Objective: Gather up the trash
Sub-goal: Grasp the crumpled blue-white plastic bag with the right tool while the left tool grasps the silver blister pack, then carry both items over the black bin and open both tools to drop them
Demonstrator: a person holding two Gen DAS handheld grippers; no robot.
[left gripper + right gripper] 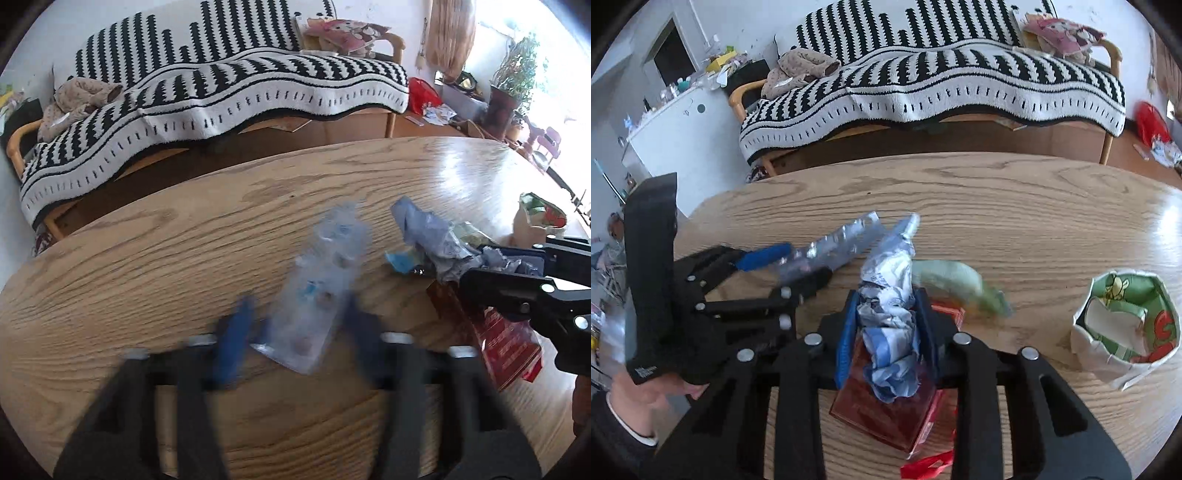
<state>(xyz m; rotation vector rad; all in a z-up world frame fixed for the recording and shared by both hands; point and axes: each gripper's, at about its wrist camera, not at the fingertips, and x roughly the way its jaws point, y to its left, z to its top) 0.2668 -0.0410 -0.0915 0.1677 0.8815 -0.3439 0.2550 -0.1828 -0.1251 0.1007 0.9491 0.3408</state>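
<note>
My right gripper (886, 314) is shut on a crumpled blue-and-white wrapper (892, 325), held just above a red plastic packet (886, 410) on the wooden table (1015, 221). That wrapper (436, 236) and the right gripper (517, 273) also show in the left wrist view. My left gripper (295, 321) straddles a clear plastic blister pack (321, 284) lying on the table; its jaws stand apart on either side, blurred. The blister pack (831, 251) and left gripper (798, 266) also show in the right wrist view. A pale green wrapper (956, 284) lies beside the right gripper.
A paper bin (1126, 328) with a green cartoon lining stands open on the table at the right; it also shows in the left wrist view (539, 221). A sofa under a black-and-white blanket (221, 96) lies beyond the table's far edge. A white cabinet (676, 140) stands at the left.
</note>
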